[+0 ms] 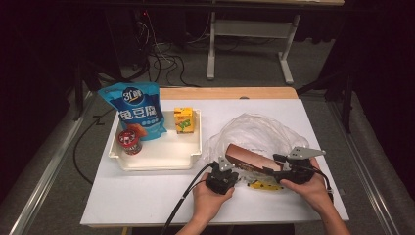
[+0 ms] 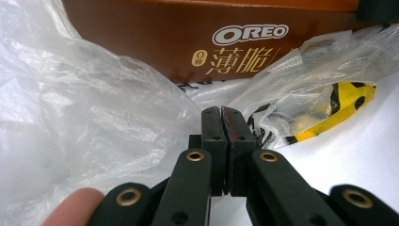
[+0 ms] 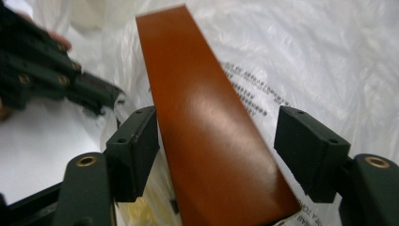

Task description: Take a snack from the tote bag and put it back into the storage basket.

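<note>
A brown Oreo box (image 1: 249, 157) (image 2: 188, 37) (image 3: 207, 132) lies in the mouth of a clear plastic bag (image 1: 254, 129) (image 2: 94, 108) (image 3: 329, 56) on the white table. My right gripper (image 1: 276, 164) (image 3: 216, 115) is open around the box's near end; the right pad stands clear of it and the left pad is close beside it. My left gripper (image 1: 229, 169) (image 2: 221, 110) is shut at the bag's near edge, and the film runs into its tips. A yellow packet (image 1: 264, 184) (image 2: 329, 108) lies inside the bag, just in front of the box.
A white tray (image 1: 161, 161) to the left holds a blue snack pouch (image 1: 134, 110), a yellow juice carton (image 1: 183, 120) and a red can (image 1: 129, 142). The table's front edge is close under both hands. Cables and a desk frame stand beyond the table.
</note>
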Action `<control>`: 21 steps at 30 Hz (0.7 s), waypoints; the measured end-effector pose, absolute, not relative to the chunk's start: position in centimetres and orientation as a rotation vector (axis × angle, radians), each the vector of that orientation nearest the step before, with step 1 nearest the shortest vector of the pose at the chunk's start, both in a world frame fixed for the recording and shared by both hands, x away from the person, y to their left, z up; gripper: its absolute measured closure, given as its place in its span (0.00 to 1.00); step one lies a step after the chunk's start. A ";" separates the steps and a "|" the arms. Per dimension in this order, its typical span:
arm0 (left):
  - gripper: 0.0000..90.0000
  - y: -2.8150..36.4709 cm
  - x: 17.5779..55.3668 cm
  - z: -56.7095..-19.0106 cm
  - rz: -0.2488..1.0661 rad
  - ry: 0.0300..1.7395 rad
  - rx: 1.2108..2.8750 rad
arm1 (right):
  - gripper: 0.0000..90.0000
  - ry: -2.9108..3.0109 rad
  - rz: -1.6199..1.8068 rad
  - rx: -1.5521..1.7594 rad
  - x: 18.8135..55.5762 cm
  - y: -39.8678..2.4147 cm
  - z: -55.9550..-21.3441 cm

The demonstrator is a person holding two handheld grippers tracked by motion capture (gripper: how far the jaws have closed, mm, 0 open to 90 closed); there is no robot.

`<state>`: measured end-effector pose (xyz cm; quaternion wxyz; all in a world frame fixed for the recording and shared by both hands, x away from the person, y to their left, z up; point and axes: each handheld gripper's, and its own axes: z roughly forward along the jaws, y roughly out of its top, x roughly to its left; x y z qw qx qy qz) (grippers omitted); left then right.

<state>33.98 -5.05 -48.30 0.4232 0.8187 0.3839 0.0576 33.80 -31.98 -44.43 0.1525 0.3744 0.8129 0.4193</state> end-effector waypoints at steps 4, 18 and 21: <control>1.00 -5.0 34.0 -48.3 0.137 0.962 2.045 | 0.32 2.358 1.135 1.082 33.9 -31.8 -45.1; 1.00 -4.9 34.0 -48.4 0.128 0.969 2.037 | 0.49 2.440 1.056 1.070 34.3 -30.7 -46.3; 1.00 -4.9 34.0 -48.4 0.125 0.970 2.036 | 0.50 2.421 1.096 1.047 34.1 -30.9 -46.0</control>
